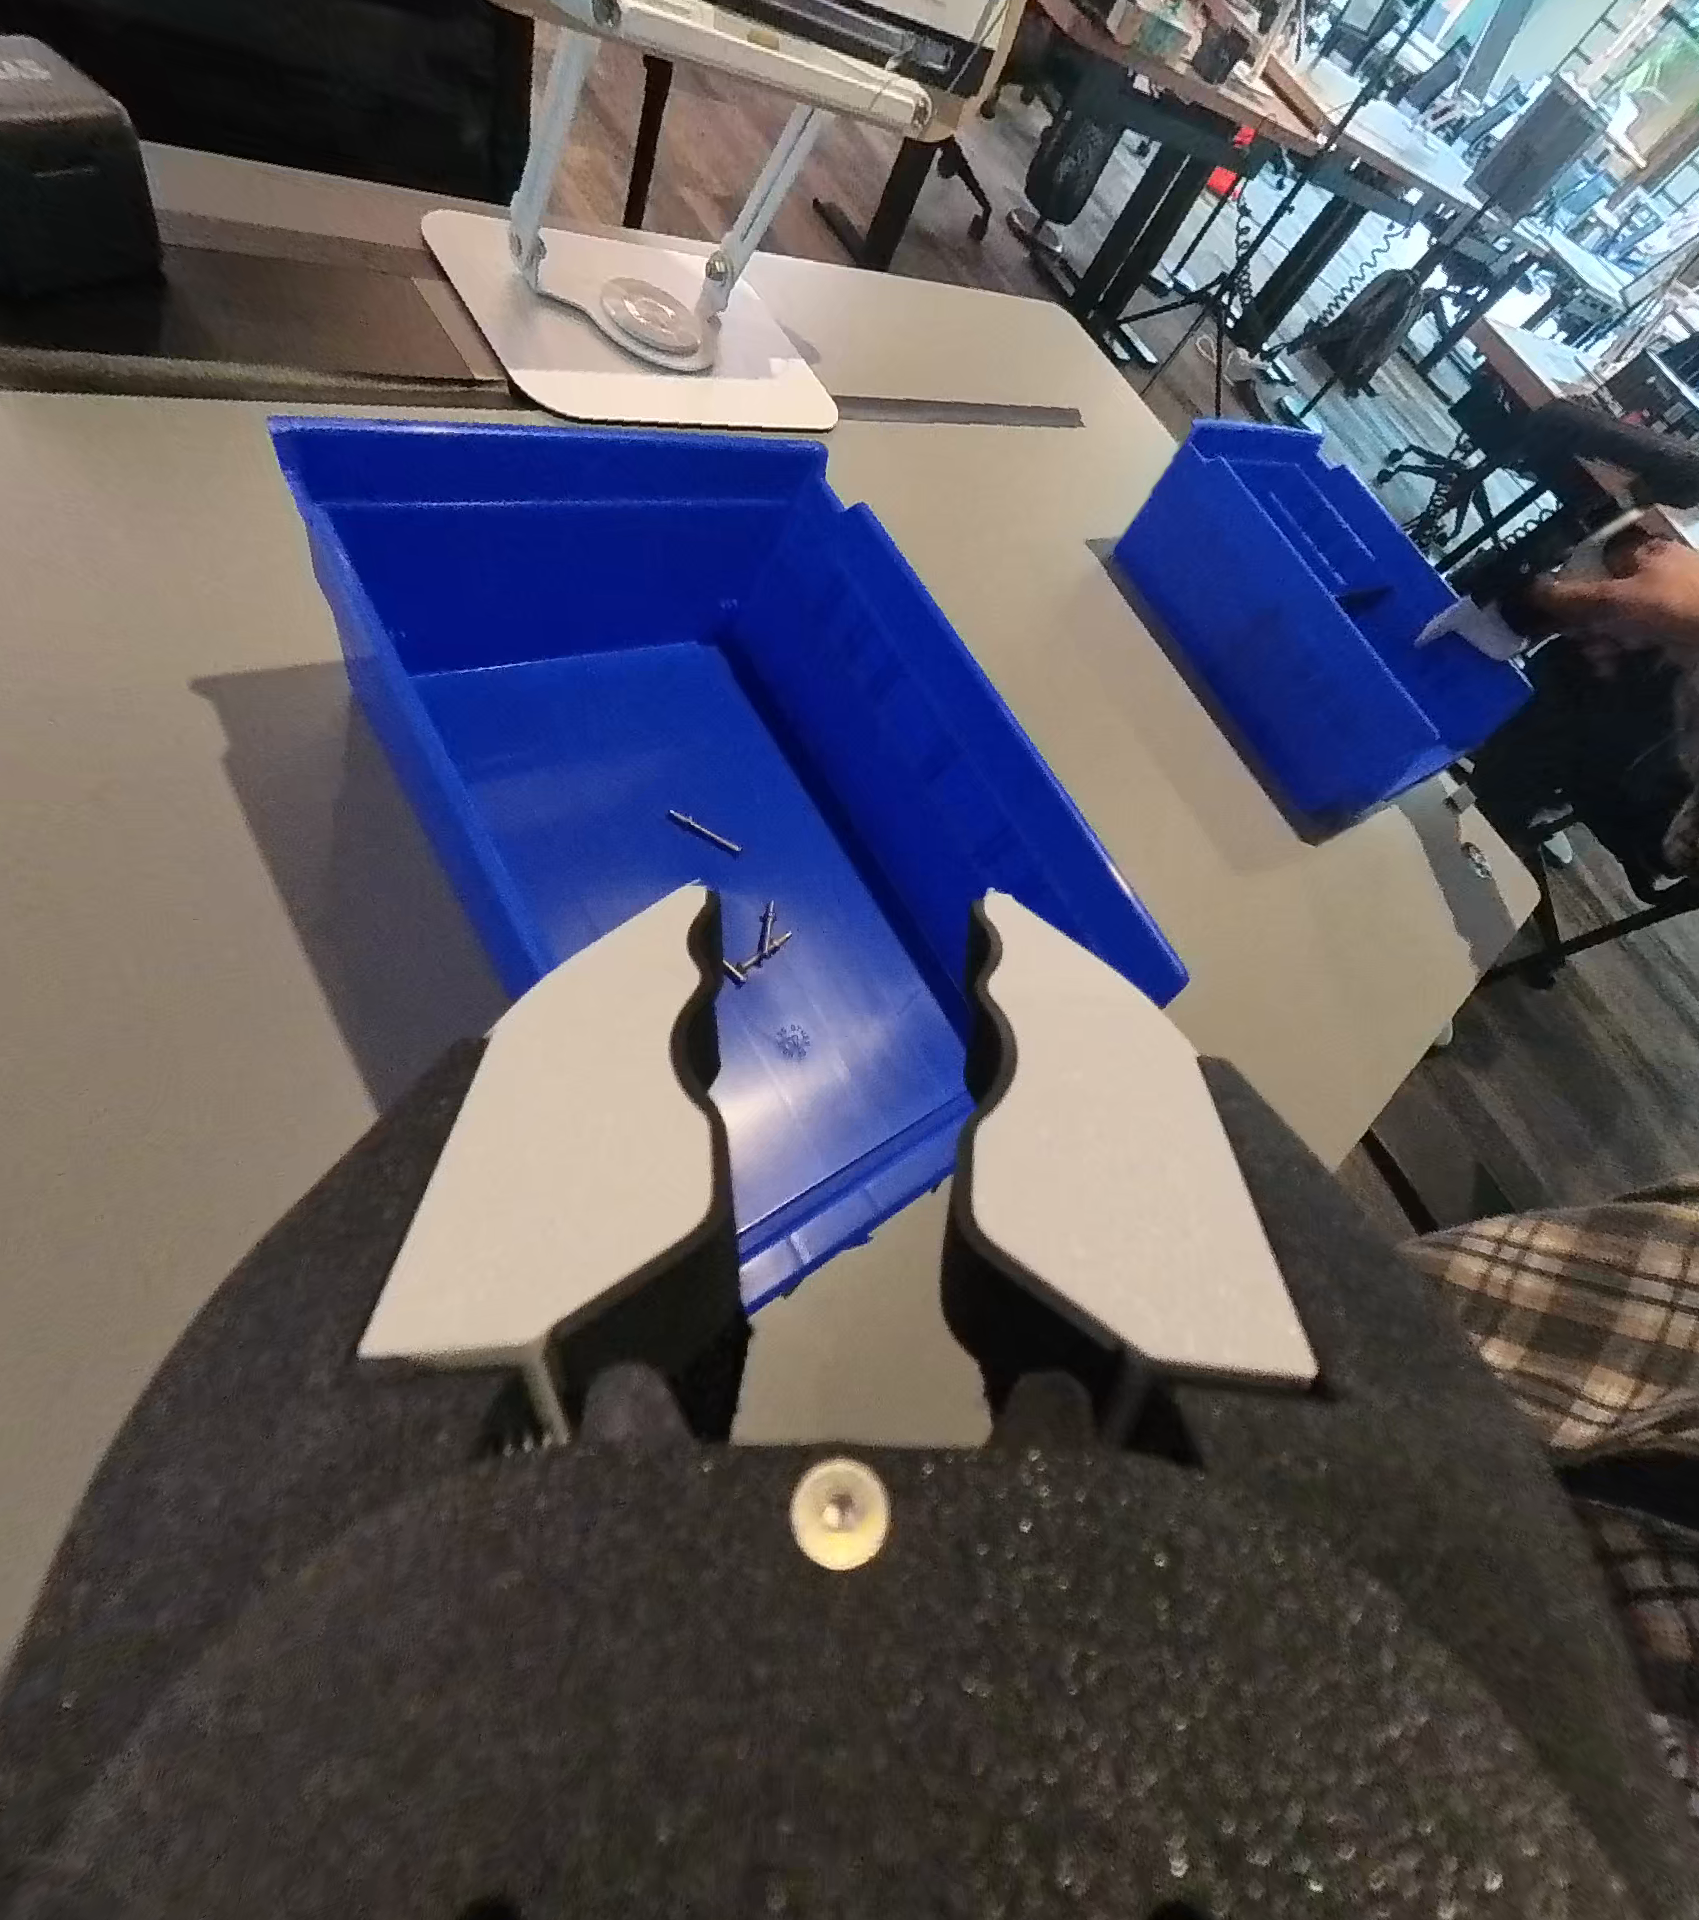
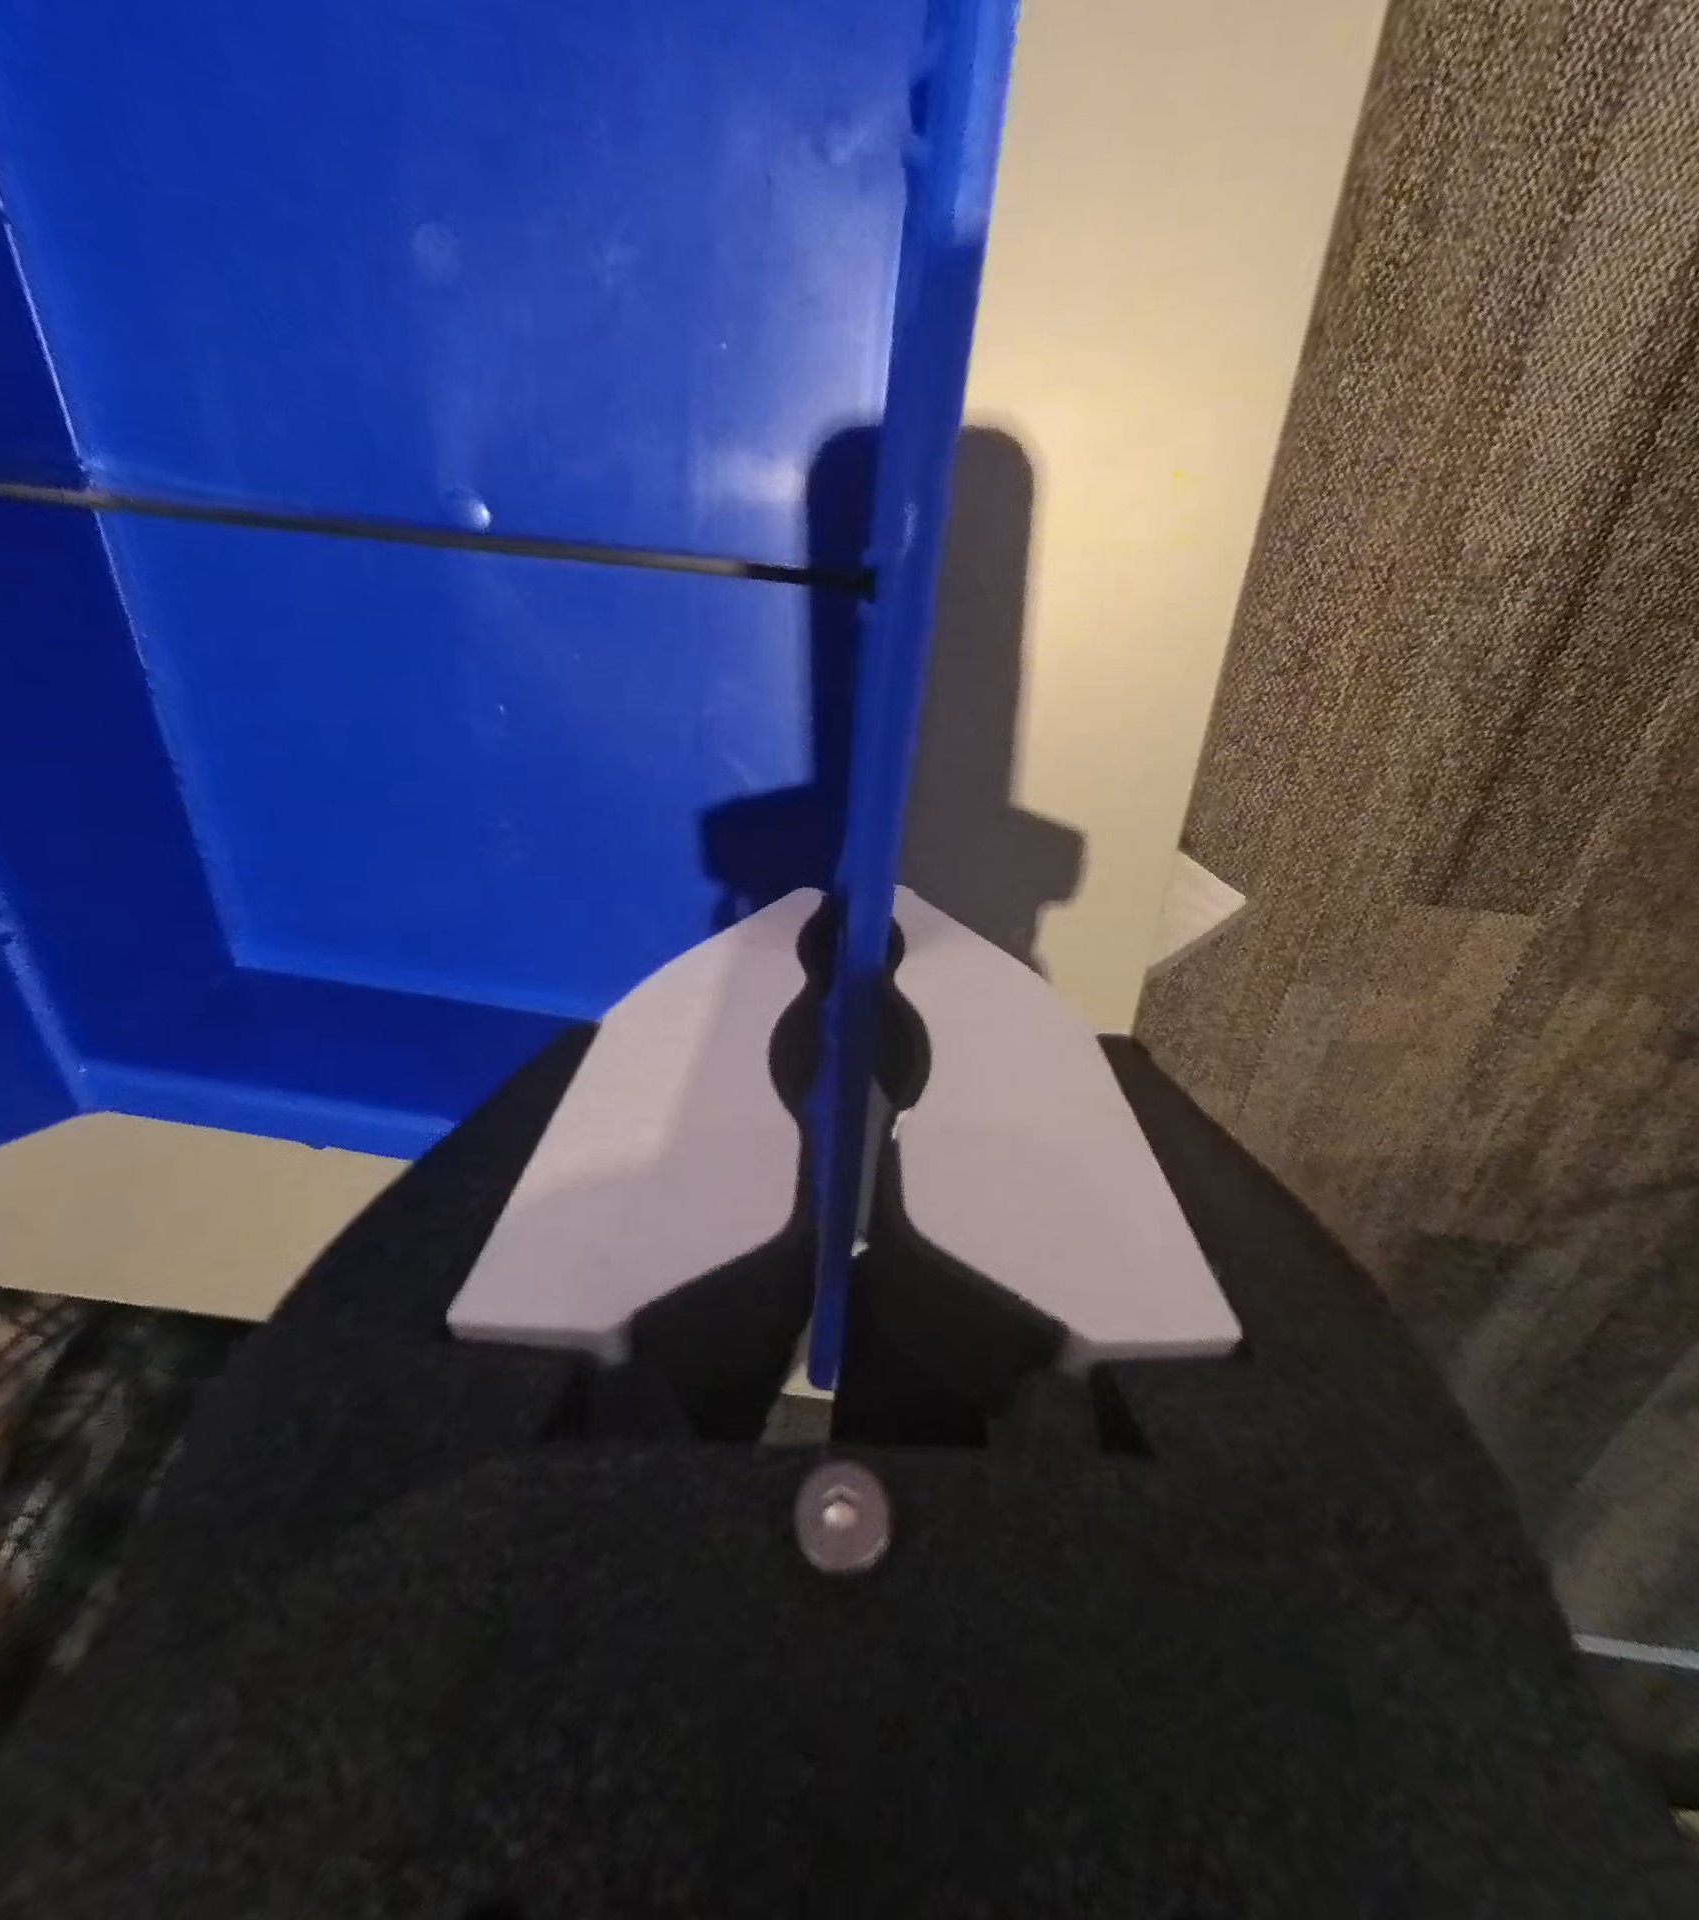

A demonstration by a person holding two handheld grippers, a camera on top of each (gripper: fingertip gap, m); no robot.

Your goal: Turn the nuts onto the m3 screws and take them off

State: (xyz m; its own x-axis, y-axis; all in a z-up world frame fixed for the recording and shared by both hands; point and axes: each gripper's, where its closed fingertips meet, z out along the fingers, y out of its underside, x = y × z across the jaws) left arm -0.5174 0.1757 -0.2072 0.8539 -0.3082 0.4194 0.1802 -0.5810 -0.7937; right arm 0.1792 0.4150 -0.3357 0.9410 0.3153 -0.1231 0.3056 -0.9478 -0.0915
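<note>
A large blue bin (image 1: 554, 582) lies on the grey table. Three small metal screws lie on its floor: one (image 1: 705, 831) farther in, two (image 1: 757, 945) close between my fingertips. My left gripper (image 1: 840, 914) is open and empty, hovering over the bin's near end. A second, smaller blue bin (image 1: 1302, 644) stands at the right edge of the table. In the right wrist view my right gripper (image 2: 860, 914) is shut on the thin side wall (image 2: 876, 727) of that blue bin. In the left wrist view a hand (image 1: 1634, 592) holds that gripper by the small bin. No nuts are visible.
A white lamp base (image 1: 637, 322) stands behind the large bin. A black box (image 1: 14, 156) sits at the far left. A black strip (image 2: 357, 530) crosses the small bin's inside. The table edge and carpet floor (image 2: 1499, 727) lie right. A plaid sleeve (image 1: 1655, 1299) is at right.
</note>
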